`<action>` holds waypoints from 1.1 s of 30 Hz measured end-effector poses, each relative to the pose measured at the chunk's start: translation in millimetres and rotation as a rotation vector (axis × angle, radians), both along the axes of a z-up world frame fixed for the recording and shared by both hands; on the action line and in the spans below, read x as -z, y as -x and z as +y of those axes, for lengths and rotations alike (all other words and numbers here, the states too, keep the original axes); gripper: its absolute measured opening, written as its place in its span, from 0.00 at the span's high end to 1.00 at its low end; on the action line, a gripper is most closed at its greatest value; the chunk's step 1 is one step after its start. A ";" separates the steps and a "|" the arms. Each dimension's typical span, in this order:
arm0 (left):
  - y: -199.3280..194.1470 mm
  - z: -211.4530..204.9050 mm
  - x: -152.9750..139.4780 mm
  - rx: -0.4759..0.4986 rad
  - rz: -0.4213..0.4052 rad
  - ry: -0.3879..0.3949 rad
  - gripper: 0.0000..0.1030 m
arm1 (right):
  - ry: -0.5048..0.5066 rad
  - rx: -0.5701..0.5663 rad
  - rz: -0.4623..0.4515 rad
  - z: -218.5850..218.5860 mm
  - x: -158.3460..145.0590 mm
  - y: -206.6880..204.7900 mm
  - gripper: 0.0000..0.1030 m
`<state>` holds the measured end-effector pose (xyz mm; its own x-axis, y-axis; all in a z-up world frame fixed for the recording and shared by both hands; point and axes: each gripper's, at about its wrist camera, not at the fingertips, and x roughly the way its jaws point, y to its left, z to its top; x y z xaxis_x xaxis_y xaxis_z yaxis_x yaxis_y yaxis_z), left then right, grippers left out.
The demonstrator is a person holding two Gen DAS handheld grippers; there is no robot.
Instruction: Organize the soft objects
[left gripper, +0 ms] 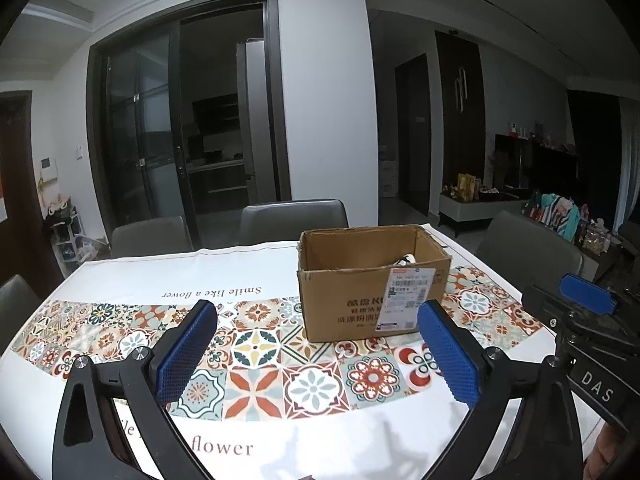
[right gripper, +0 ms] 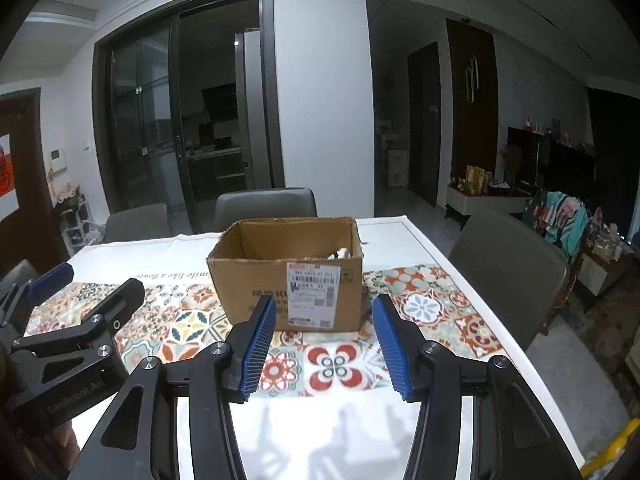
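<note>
An open-topped cardboard box [left gripper: 360,300] [right gripper: 256,280] with a white shipping label stands on the tiled-pattern tablecloth [left gripper: 256,344] [right gripper: 180,328]. A bit of a white and dark soft object [left gripper: 406,259] [right gripper: 340,254] peeks over the rim at the box's right side; the rest of the inside is hidden. My left gripper [left gripper: 317,306] is open wide, short of the box, with nothing between its blue pads. My right gripper [right gripper: 325,299] is open too and empty, its jaws framing the label from the near side. Each gripper shows at the edge of the other's view, the left gripper [right gripper: 86,284] at the left.
Grey chairs [left gripper: 292,218] [right gripper: 508,264] stand at the far and right sides of the table. The table's right edge [right gripper: 480,320] drops to the floor. Dark glass sliding doors [left gripper: 160,132] are behind, and a cluttered low cabinet [right gripper: 492,196] is at far right.
</note>
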<state>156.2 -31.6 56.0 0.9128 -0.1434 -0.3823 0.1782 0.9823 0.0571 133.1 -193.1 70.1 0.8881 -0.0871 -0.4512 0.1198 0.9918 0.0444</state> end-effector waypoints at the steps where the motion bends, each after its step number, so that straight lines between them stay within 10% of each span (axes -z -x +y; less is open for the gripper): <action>1: 4.1 -0.5 0.4 -0.001 0.000 -0.001 0.01 | -0.003 0.003 0.002 -1.0 1.2 4.2 0.50; 33: 62.6 1.2 14.3 0.015 -0.026 -0.022 0.00 | -0.022 0.015 -0.001 -2.9 17.6 62.6 0.50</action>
<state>93.6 -30.4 41.6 0.9204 -0.1488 -0.3615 0.1908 0.9781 0.0833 70.4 -196.0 52.4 0.8873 -0.0903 -0.4523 0.1345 0.9887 0.0664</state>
